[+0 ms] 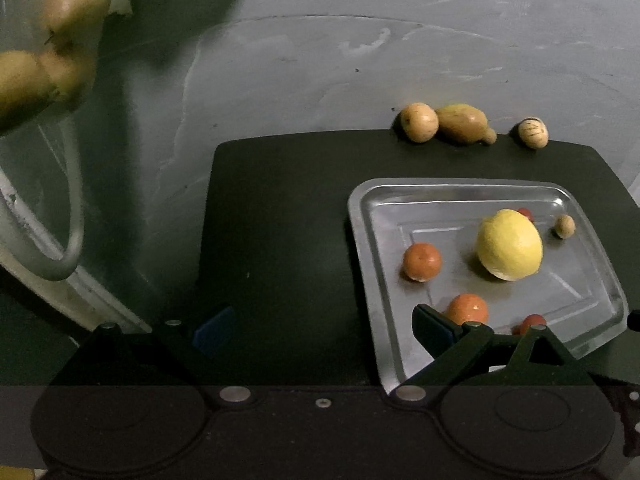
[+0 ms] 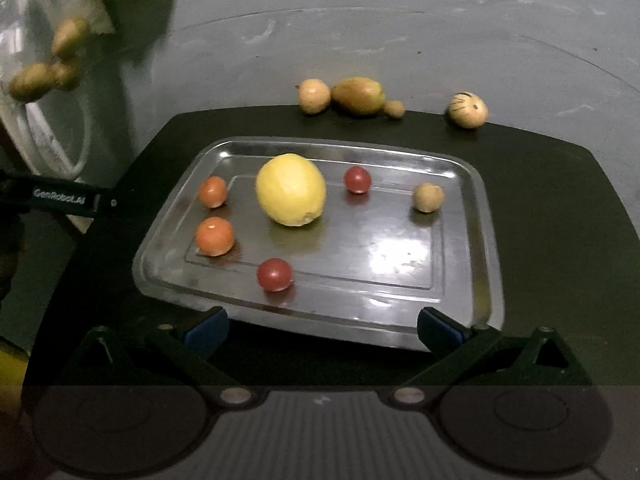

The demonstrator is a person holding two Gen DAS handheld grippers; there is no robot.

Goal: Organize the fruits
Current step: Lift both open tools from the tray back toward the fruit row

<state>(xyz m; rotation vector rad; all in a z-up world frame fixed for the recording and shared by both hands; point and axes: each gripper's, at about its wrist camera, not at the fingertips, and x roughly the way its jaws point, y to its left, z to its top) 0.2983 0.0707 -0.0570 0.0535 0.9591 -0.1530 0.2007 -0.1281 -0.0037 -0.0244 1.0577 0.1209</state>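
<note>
Both my grippers, left gripper (image 1: 320, 330) and right gripper (image 2: 322, 326), hover with fingers apart and empty. Six fruits lie on the metal tray (image 2: 476, 200); four more (image 2: 356, 96) sit at the dark surface's (image 2: 560, 240) far edge, where I judge a nudge could roll them off.

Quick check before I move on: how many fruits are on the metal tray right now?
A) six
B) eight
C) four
A: the right wrist view shows six on the metal tray: one lemon, two orange fruits, two red fruits and one small tan fruit.
</note>
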